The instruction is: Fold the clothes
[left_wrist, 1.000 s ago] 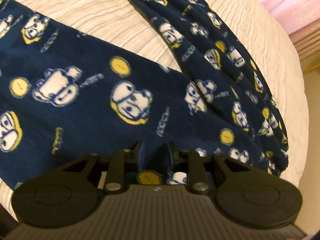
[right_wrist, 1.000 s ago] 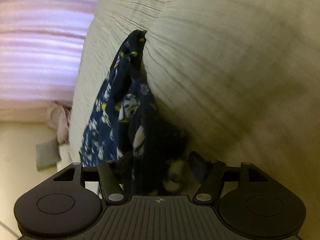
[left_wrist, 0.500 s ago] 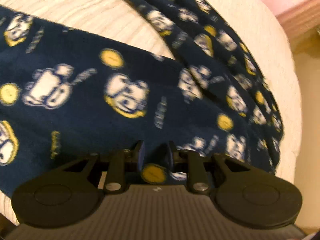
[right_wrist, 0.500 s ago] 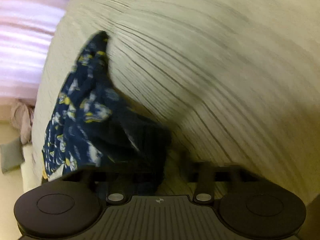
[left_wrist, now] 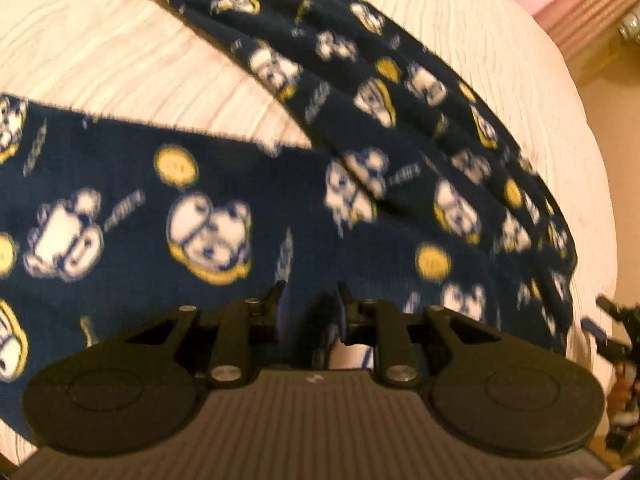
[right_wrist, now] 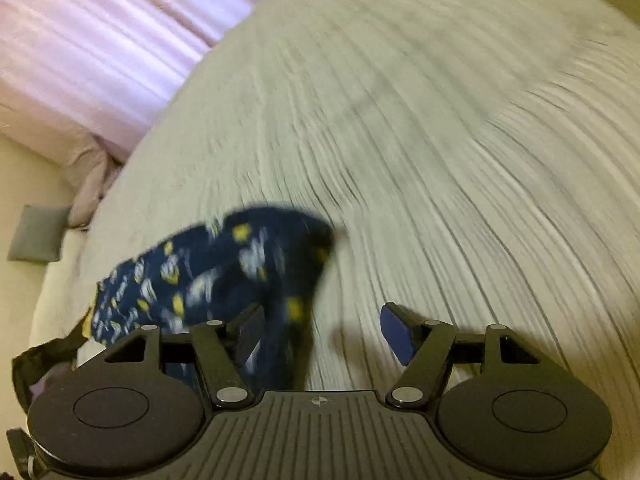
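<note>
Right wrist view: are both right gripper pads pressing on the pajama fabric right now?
No. The right gripper stands open: the navy patterned fabric lies by one pad, and the other pad sits apart over bare bedspread.

right claw (right_wrist: 322, 334) | jaws just opening | pajama leg (right_wrist: 224, 264) now slipping free

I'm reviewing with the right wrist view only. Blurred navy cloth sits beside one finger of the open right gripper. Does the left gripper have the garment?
Observer: Yes, the left gripper is shut on a fold of the navy printed garment.
Operator: How is it laid out?
Observer: Two long parts spread apart in a V, and the cream bedspread shows between them.
</note>
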The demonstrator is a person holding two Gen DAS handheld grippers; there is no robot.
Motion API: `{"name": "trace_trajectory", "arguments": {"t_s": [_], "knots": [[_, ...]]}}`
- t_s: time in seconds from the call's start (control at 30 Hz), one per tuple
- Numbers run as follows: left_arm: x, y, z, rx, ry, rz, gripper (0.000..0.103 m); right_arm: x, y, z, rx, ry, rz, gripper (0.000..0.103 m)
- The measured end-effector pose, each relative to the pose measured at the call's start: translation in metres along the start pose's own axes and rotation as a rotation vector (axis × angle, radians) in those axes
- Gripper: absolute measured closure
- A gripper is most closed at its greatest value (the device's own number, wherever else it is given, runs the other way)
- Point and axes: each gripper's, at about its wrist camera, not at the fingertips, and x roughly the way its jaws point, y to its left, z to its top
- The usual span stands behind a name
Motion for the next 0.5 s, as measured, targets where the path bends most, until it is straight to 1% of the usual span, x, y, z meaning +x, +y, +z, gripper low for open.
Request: {"name": "trace_trajectory", "arguments": {"t_s": [0.1,0.17,0.23,0.3,0.33,0.4,0.47,0.5], "knots": [[0.003,-0.003,0.009,-0.015,-0.018,0.017,0.084,0.042,-0.01,0.034,0.007,0.03,0.05,0.035],[0.005,-0.006,0.013,-0.024,-0.023,0.027,0.084,0.071,-0.016,0.053,-0.002,0.049,0.049,0.035],[0.009,-0.008,0.014,-0.028,-0.023,0.036,0.084,0.091,-0.019,0.066,-0.013,0.078,0.092,0.035],[0.011,-0.011,0.013,-0.033,-0.018,0.044,0.084,0.102,-0.01,0.075,-0.076,0.108,0.115,0.035],[0.012,-0.012,0.012,-0.037,-0.013,0.046,0.084,0.104,-0.004,0.078,-0.109,0.116,0.102,0.035],[0.016,-0.015,0.011,-0.043,-0.002,0.051,0.084,0.11,0.015,0.08,-0.236,0.156,0.092,0.035],[0.02,-0.019,0.01,-0.041,0.006,0.052,0.084,0.113,0.032,0.076,-0.347,0.179,0.078,0.037],[0.022,-0.021,0.01,-0.039,0.009,0.053,0.084,0.115,0.041,0.072,-0.406,0.185,0.074,0.049]]}}
